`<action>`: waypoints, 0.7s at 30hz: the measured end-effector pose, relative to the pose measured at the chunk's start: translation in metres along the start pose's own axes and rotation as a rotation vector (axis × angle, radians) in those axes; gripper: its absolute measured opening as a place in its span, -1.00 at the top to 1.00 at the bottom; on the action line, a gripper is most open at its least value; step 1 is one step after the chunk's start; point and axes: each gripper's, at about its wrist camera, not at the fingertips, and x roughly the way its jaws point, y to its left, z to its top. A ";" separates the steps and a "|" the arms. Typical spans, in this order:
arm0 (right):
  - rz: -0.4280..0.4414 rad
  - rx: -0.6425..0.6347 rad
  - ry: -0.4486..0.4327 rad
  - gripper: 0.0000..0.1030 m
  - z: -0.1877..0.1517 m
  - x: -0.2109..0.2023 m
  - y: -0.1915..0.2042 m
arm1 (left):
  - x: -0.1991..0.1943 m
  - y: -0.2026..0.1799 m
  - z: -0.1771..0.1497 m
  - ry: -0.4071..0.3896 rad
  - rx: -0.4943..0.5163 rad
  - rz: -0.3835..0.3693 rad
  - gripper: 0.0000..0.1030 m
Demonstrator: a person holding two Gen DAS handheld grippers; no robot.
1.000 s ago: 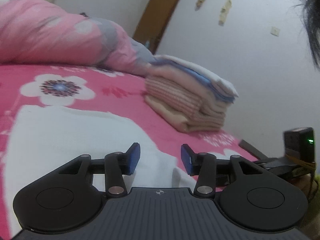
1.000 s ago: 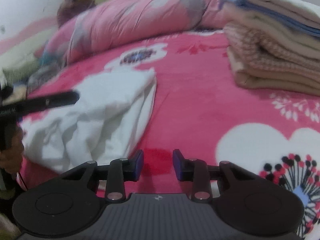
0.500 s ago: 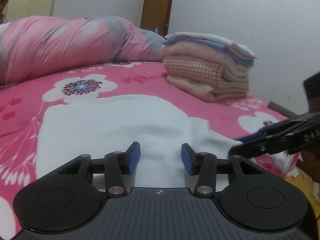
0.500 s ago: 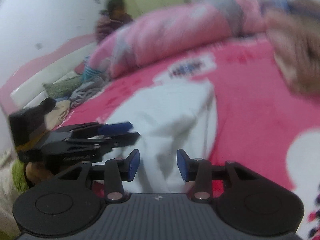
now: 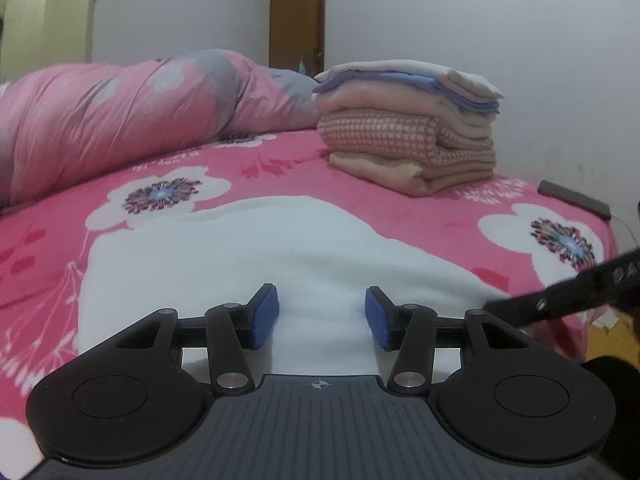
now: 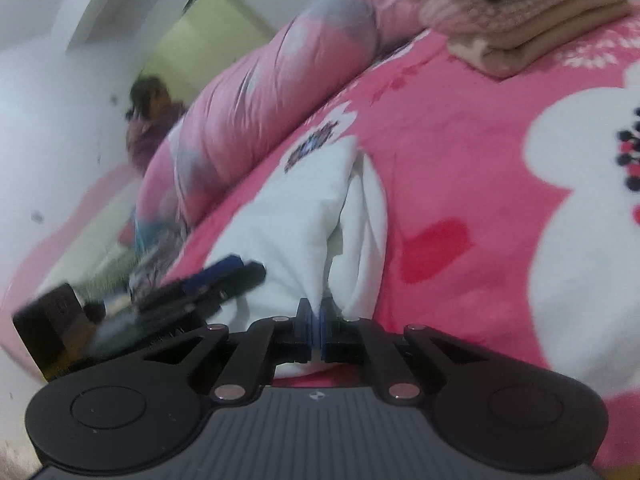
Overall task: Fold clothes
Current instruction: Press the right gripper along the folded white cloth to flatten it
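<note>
A white garment [image 5: 256, 256] lies spread on the pink flowered bed [image 5: 460, 216]. My left gripper [image 5: 321, 317] is open at its near edge, with white cloth between and under the blue pads. In the right wrist view the same white garment [image 6: 304, 208] shows folded layers, and my right gripper [image 6: 317, 326] is shut on its near corner. The left gripper [image 6: 208, 284] appears blurred at the left of that view. The right gripper's finger [image 5: 568, 296] enters the left wrist view from the right.
A stack of folded clothes [image 5: 412, 128] sits at the bed's far right. A rolled pink and grey duvet [image 5: 132, 116] lies along the back. A person [image 6: 150, 128] is at the far left of the right wrist view. The bed's edge [image 5: 592, 312] drops off right.
My right gripper swung toward the white garment and closed on its near corner. My left gripper stayed open and moved in closer over the cloth's near edge.
</note>
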 end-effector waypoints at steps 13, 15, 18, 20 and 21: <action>-0.110 -0.275 -0.173 0.94 0.034 -0.019 0.061 | 0.002 0.003 -0.003 0.000 -0.042 0.005 -0.03; -0.113 -0.380 -0.151 0.93 0.042 0.005 0.075 | 0.001 0.003 -0.002 0.006 -0.044 0.008 -0.03; -0.117 -0.495 -0.077 0.93 0.052 0.047 0.084 | -0.004 0.005 0.003 0.021 -0.057 0.008 -0.02; -0.194 -0.568 0.016 0.93 0.053 0.078 0.076 | -0.010 0.009 0.006 0.021 -0.079 0.006 -0.02; -0.257 -0.593 0.052 0.93 0.053 0.091 0.068 | -0.014 0.011 0.007 0.015 -0.095 0.000 -0.02</action>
